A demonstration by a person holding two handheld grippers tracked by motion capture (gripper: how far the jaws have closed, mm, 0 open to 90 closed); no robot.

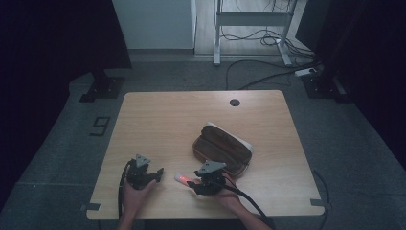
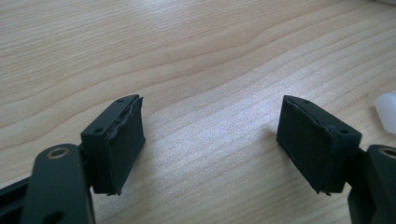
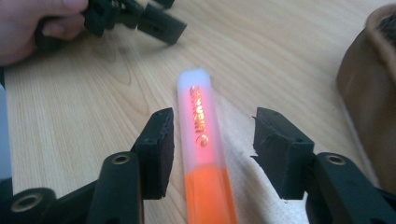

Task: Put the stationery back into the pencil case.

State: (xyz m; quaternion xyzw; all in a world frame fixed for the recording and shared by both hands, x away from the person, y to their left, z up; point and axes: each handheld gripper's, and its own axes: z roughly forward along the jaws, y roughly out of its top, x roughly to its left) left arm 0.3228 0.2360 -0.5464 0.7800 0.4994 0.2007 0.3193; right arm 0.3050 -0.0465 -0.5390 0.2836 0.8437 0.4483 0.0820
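Both pairs of black fingers stand apart now. On my right gripper the fingers are spread to either side of the orange highlighter pen with the frosted white cap, and neither pad touches it. The pen lies flat on the light wooden table, running from the bottom centre of the right gripper view up toward the middle, cap end away from me. In the high view it is a small glowing bar in the lower middle, just left of my right gripper.

My left gripper is also wide open, with nothing between the pads except bare wood. A white corner at the right edge of its view is perhaps the pen's cap, but I cannot tell for sure. In the high view this gripper sits at lower left, near the pen but apart from it.

The brown fabric pencil case with a pale lining lies open just above my right gripper.

I judge the work is at its start: the pen is framed but not yet gripped, and the lifting and placing into the case remain.
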